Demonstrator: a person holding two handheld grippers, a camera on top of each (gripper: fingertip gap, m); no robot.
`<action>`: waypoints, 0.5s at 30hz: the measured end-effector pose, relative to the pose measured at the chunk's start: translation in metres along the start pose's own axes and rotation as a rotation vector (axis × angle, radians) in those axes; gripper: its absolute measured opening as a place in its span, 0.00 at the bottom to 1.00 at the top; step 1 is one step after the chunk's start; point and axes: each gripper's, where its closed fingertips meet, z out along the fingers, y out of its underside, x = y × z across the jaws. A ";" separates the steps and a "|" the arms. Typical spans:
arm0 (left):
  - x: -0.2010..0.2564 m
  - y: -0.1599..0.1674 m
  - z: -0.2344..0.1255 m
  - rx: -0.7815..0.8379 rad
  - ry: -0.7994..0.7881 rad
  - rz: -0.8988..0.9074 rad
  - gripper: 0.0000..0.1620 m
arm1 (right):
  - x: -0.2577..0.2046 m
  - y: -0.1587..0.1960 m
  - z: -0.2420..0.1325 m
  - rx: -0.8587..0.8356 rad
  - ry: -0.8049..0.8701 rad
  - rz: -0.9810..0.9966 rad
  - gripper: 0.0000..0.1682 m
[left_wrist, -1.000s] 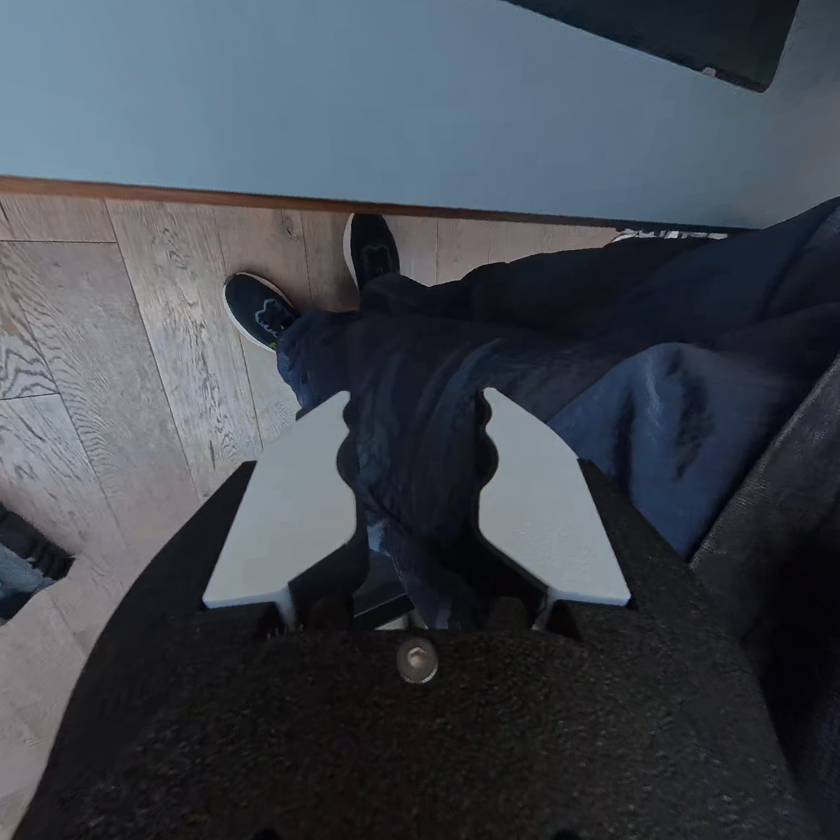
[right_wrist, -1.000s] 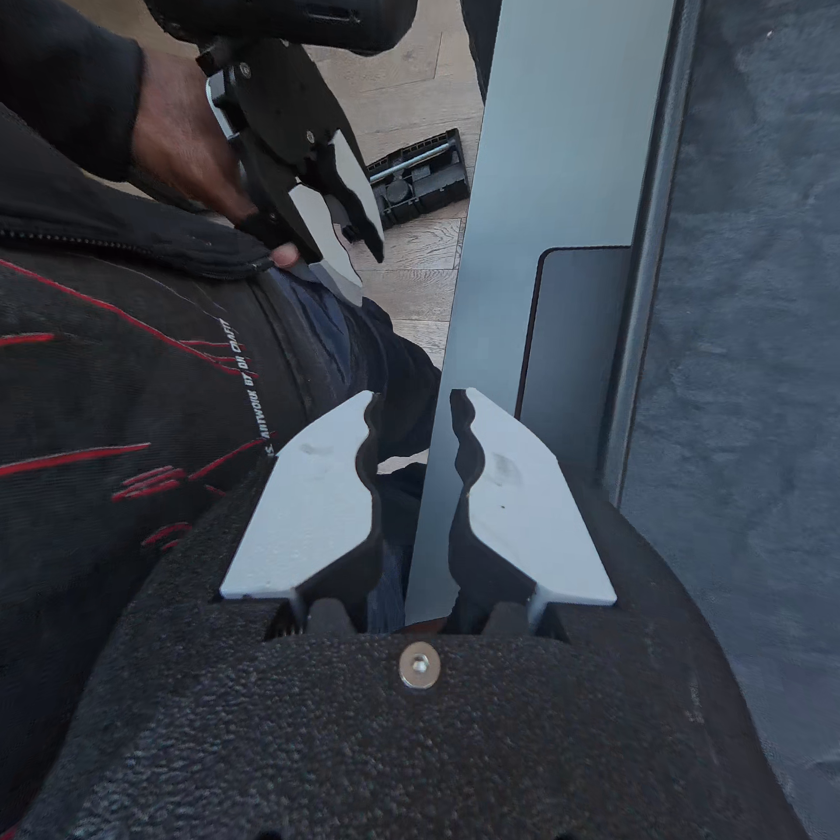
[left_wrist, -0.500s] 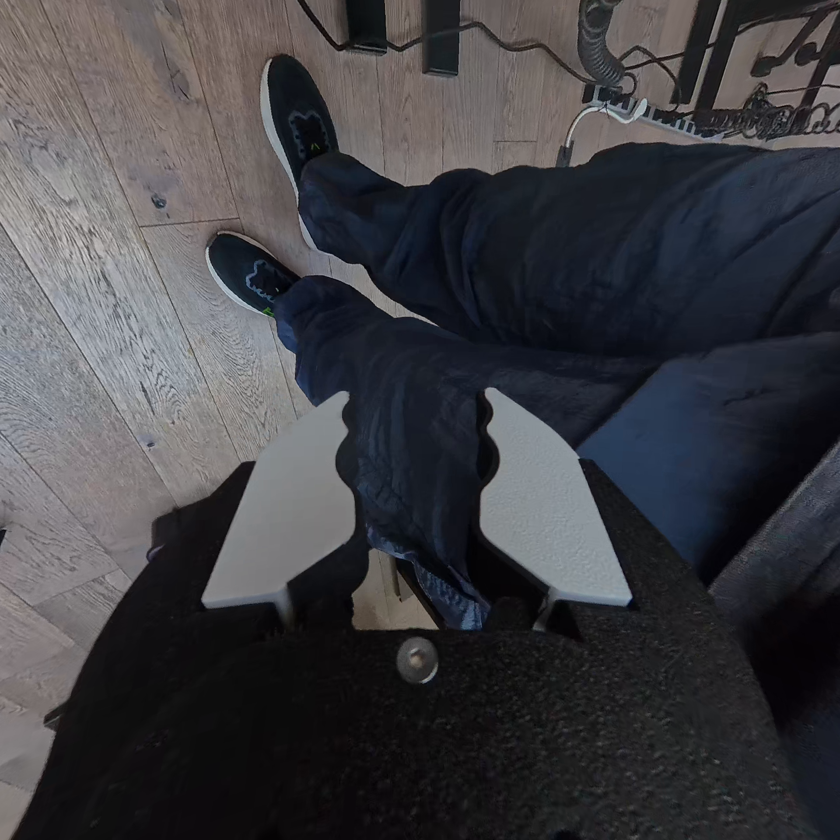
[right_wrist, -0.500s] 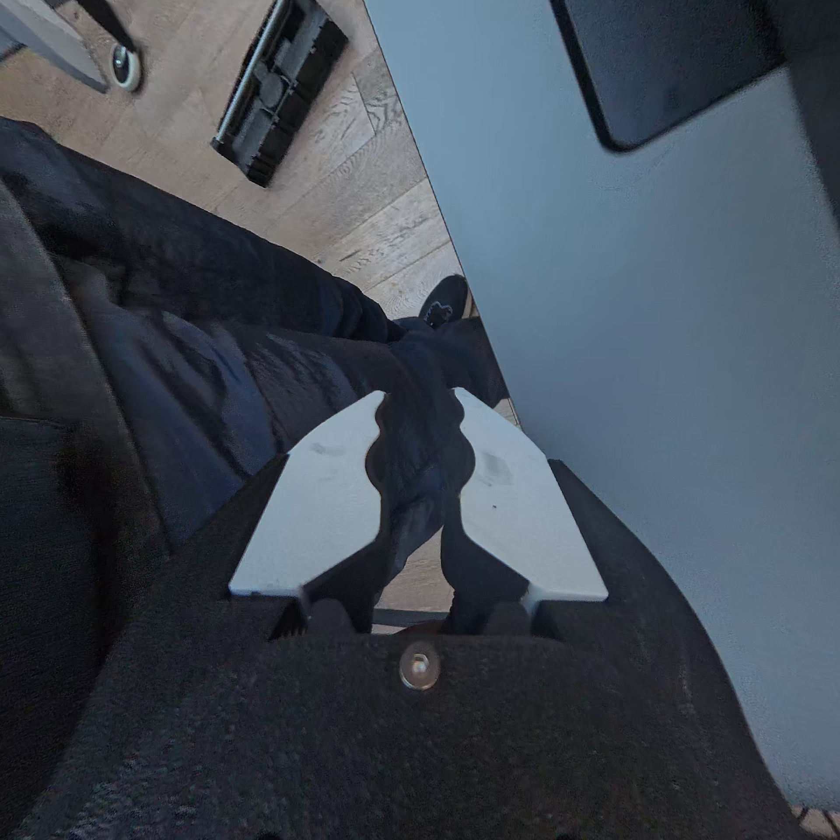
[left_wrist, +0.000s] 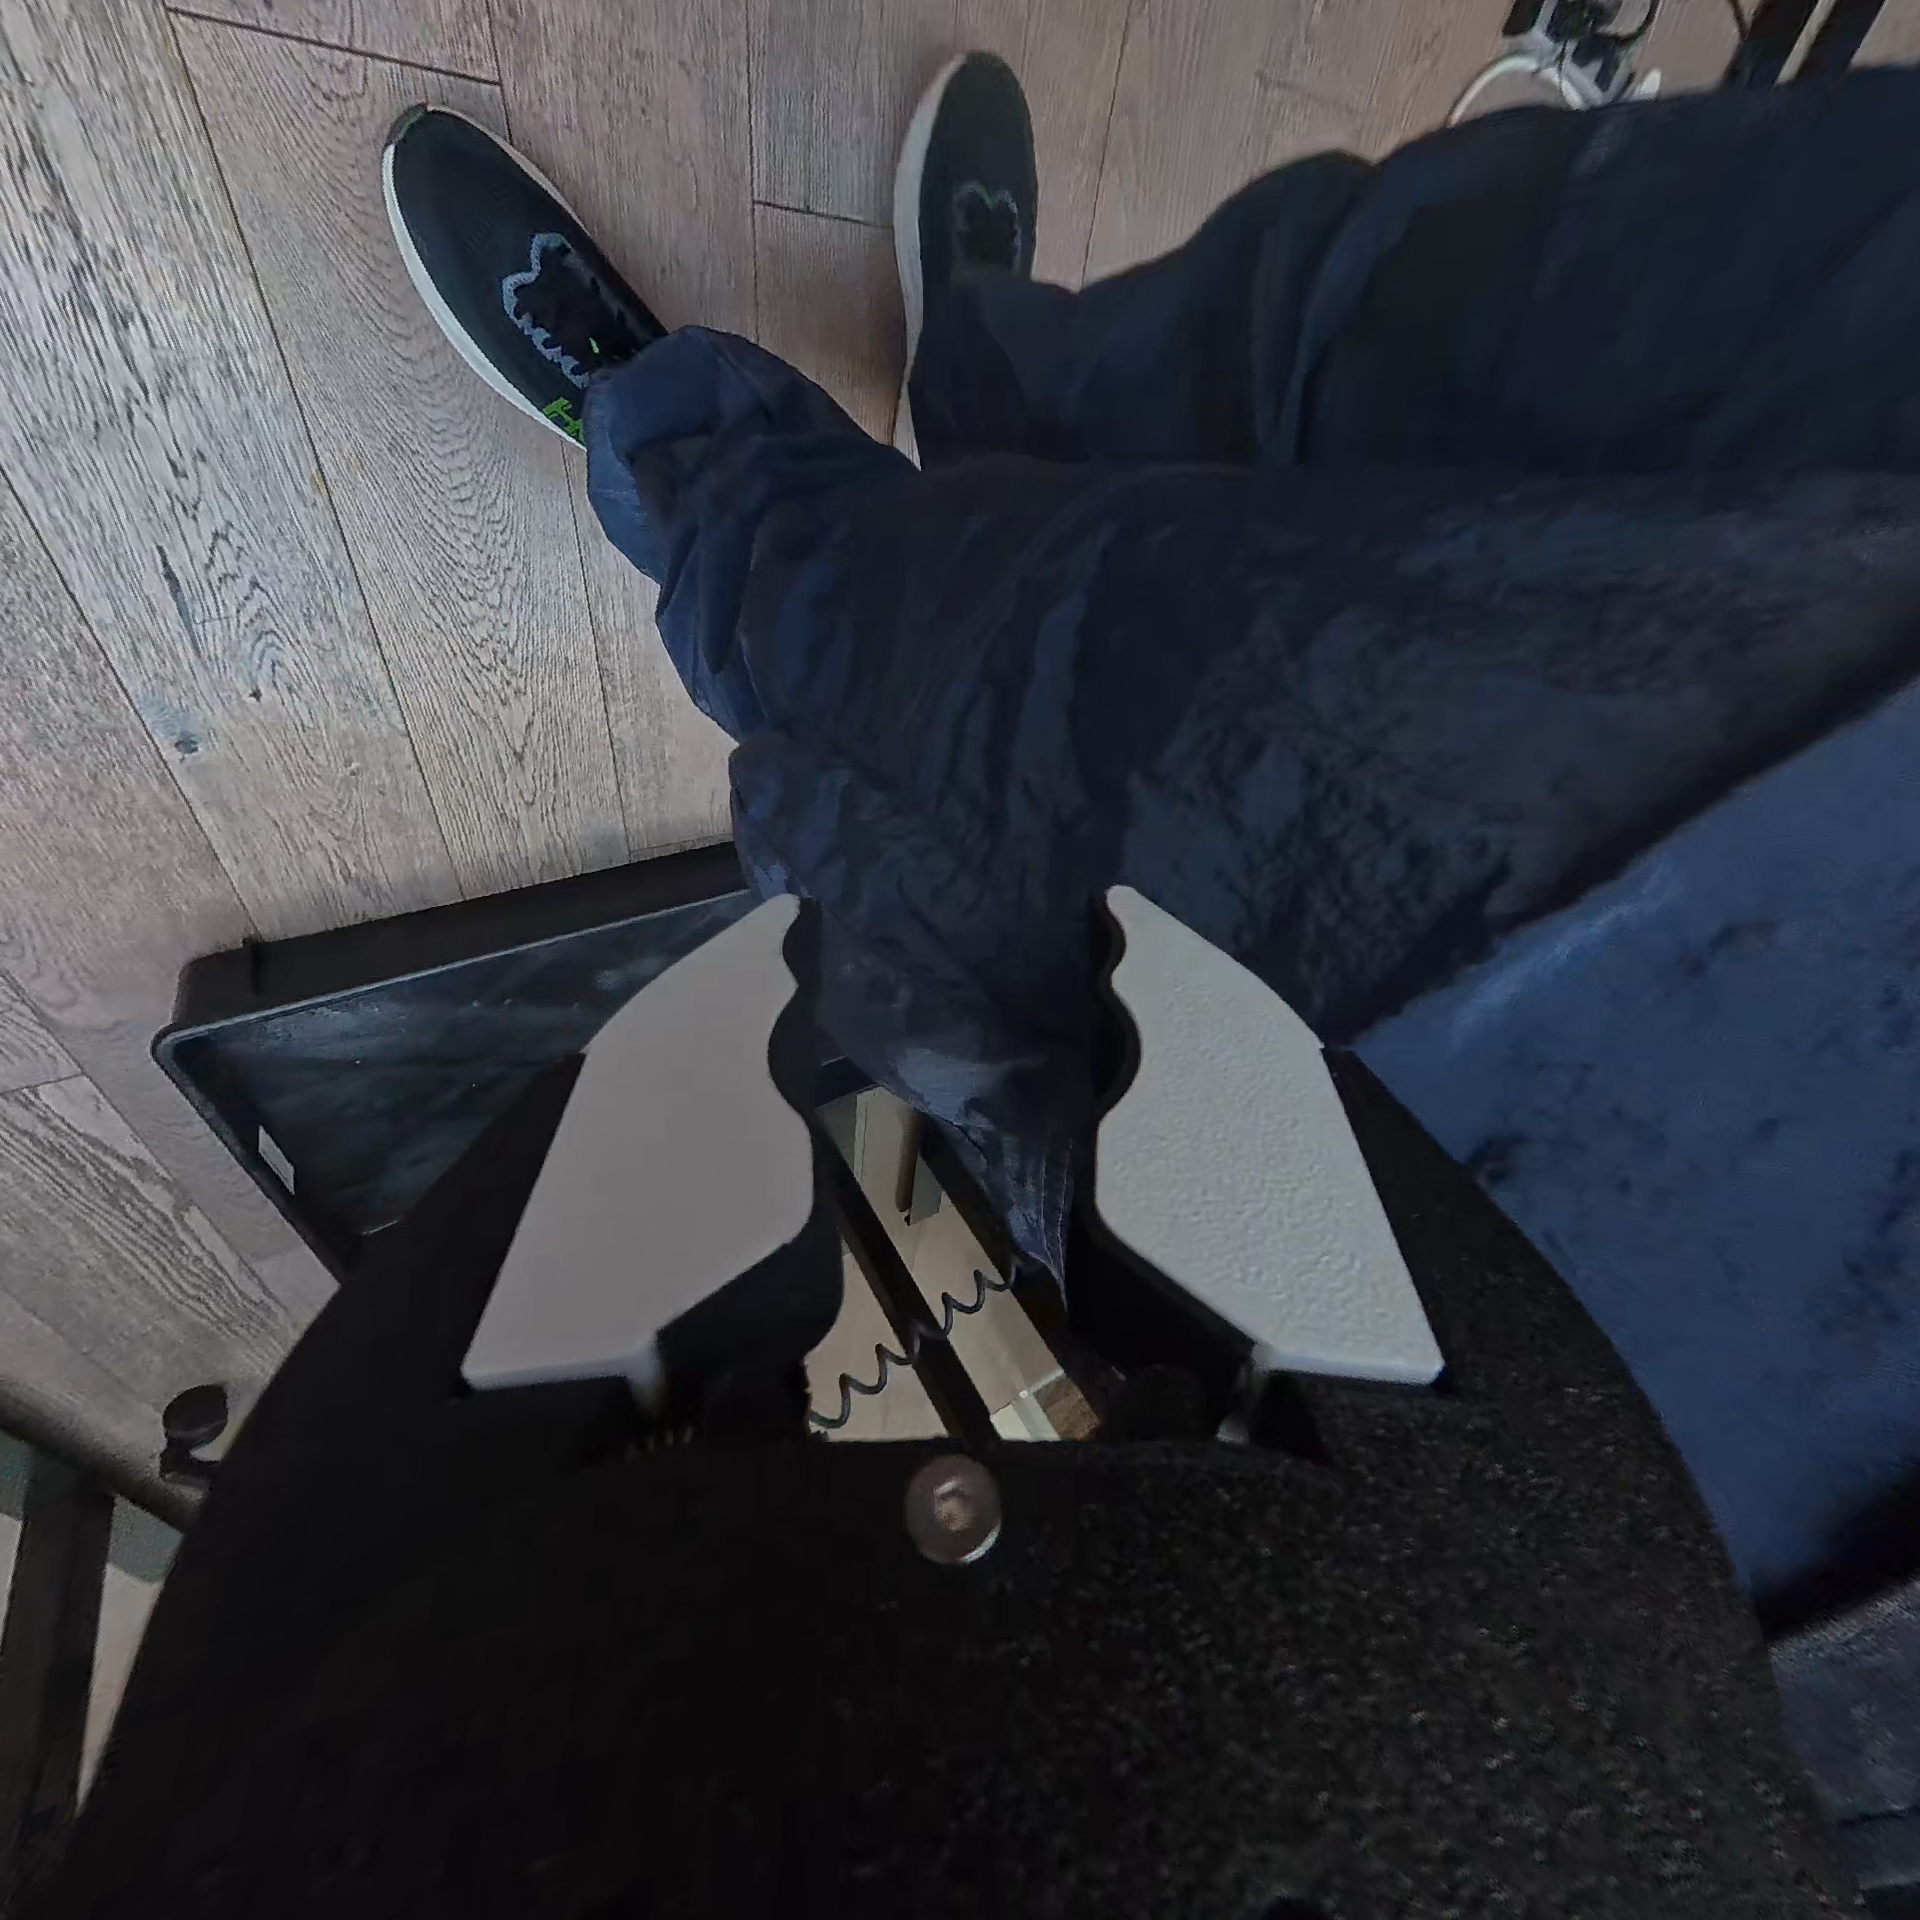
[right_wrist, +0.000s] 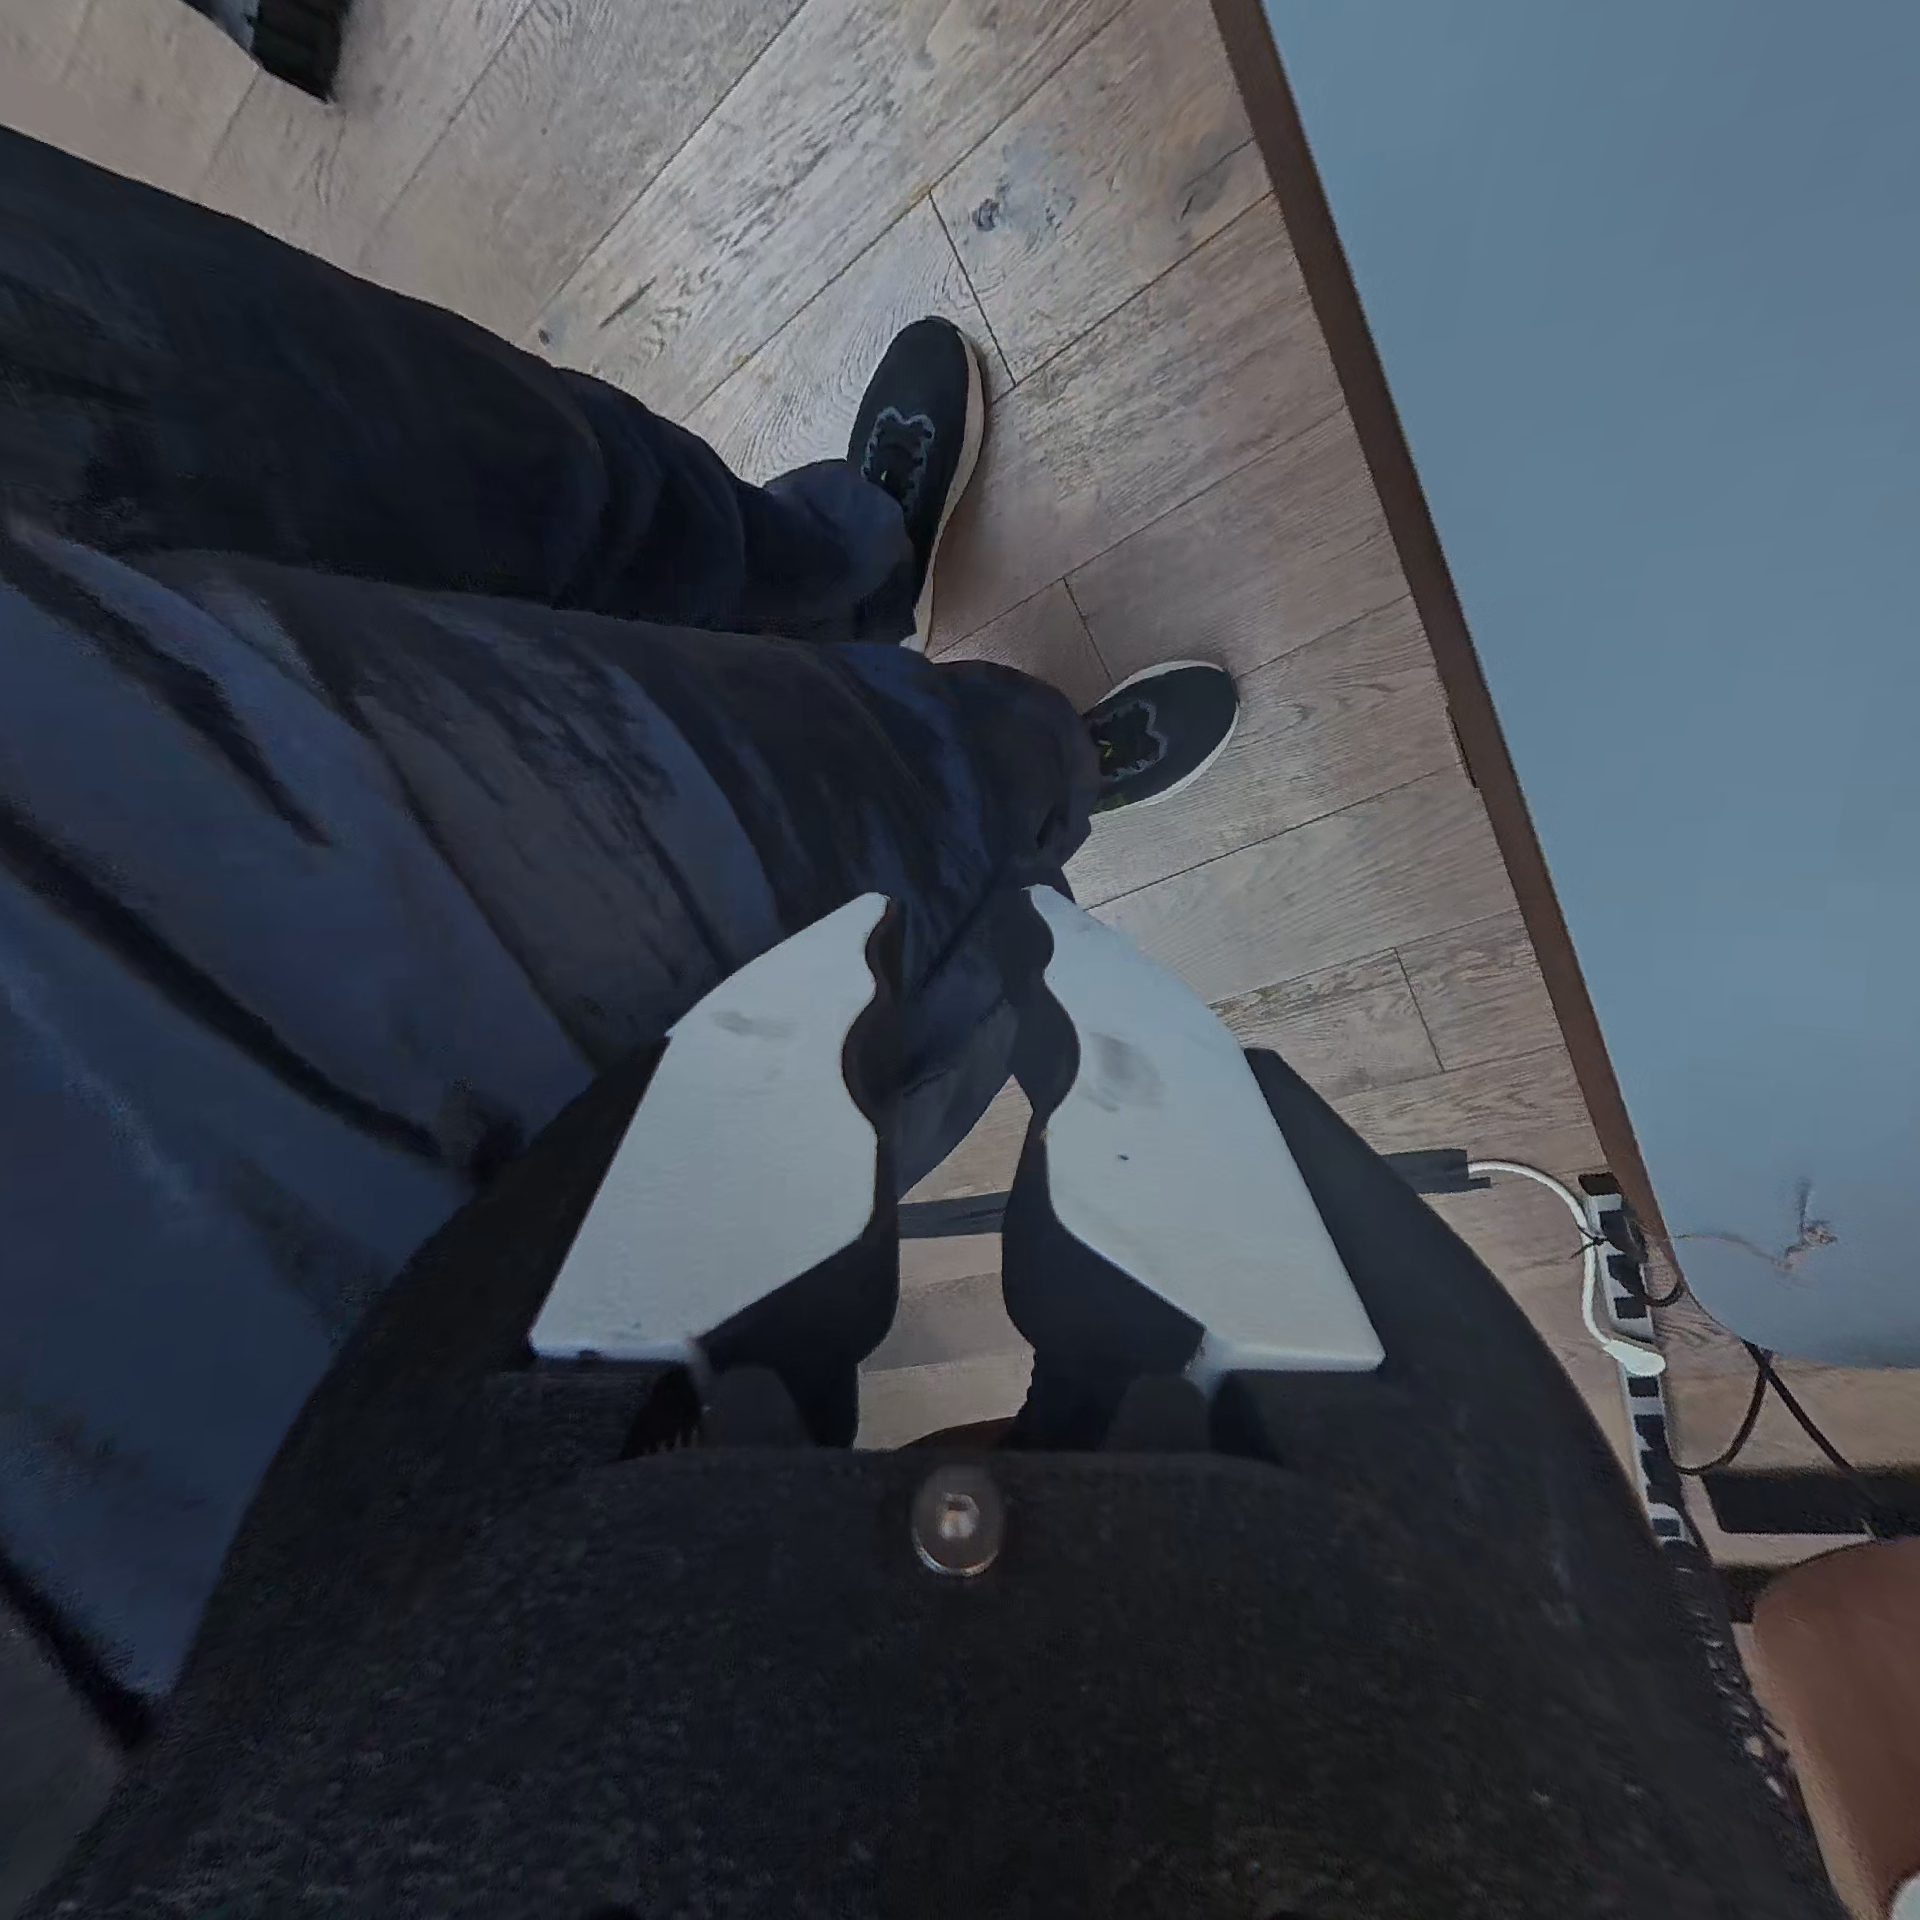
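Observation:
My left gripper (left_wrist: 951, 904) is open and empty, held in the air above a seated person's legs in dark blue trousers (left_wrist: 1195, 675). Two black shoes (left_wrist: 520, 281) rest on the wooden floor (left_wrist: 260, 520) beyond. My right gripper (right_wrist: 958, 902) is also empty, its jaws a narrow gap apart, and it hangs over the same trousers (right_wrist: 520, 727) with the shoes (right_wrist: 1153, 727) ahead. Neither gripper touches anything. Neither gripper shows in the other's view.
A black tray-like box (left_wrist: 364, 1091) lies on the floor under the left gripper, with a coiled cable (left_wrist: 914, 1340) beside it. A blue-grey panel with a brown edge (right_wrist: 1662, 520) runs along the right of the right wrist view. A white power strip (right_wrist: 1631, 1351) with cords lies below it. The grippers' ends are close to 40 centimetres from one another.
Both grippers swung from facing the blue-grey panel to looking down at the legs and floor. The black box came into the left view. The right jaws stand slightly closer together.

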 end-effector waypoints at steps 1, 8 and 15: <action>0.003 -0.005 0.000 0.020 0.000 -0.017 0.31 | 0.000 0.002 0.001 -0.006 -0.009 -0.015 0.11; 0.056 -0.049 0.016 0.143 -0.007 -0.110 0.29 | -0.016 0.029 0.000 -0.049 -0.091 -0.195 0.11; 0.119 -0.075 0.047 0.105 -0.105 0.011 0.30 | 0.002 0.090 0.000 -0.052 -0.158 -0.102 0.10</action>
